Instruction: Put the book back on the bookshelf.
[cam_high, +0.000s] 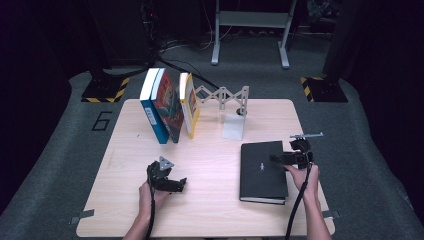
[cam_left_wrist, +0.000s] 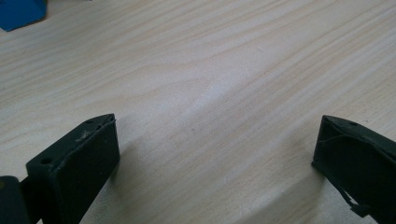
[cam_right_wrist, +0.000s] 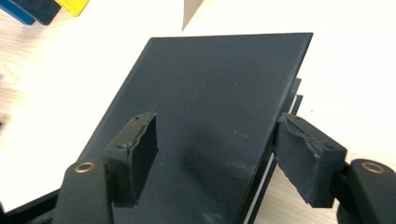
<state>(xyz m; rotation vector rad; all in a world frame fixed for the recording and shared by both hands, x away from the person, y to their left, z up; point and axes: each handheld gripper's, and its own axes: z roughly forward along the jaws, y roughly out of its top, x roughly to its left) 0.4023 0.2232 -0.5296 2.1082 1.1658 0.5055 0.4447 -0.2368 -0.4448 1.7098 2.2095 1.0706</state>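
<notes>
A black hardcover book (cam_high: 262, 170) lies on the right side of the wooden table (cam_high: 210, 210). My right gripper (cam_high: 278, 159) reaches in over its right edge. In the right gripper view the book (cam_right_wrist: 210, 93) is tilted; one jaw rests on the cover and the other sits against the page-side edge, so my right gripper (cam_right_wrist: 215, 151) is shut on that edge. My left gripper (cam_high: 175, 184) rests low on the table near the front left. Its jaws stand wide, with only bare wood between them (cam_left_wrist: 215, 154).
Three books stand upright at the back left: a blue one (cam_high: 152, 107), a red-covered one (cam_high: 169, 107) and a yellow one (cam_high: 189, 105). A white bookend (cam_high: 234, 125) on a scissor-type extender (cam_high: 222, 95) stands beyond the black book.
</notes>
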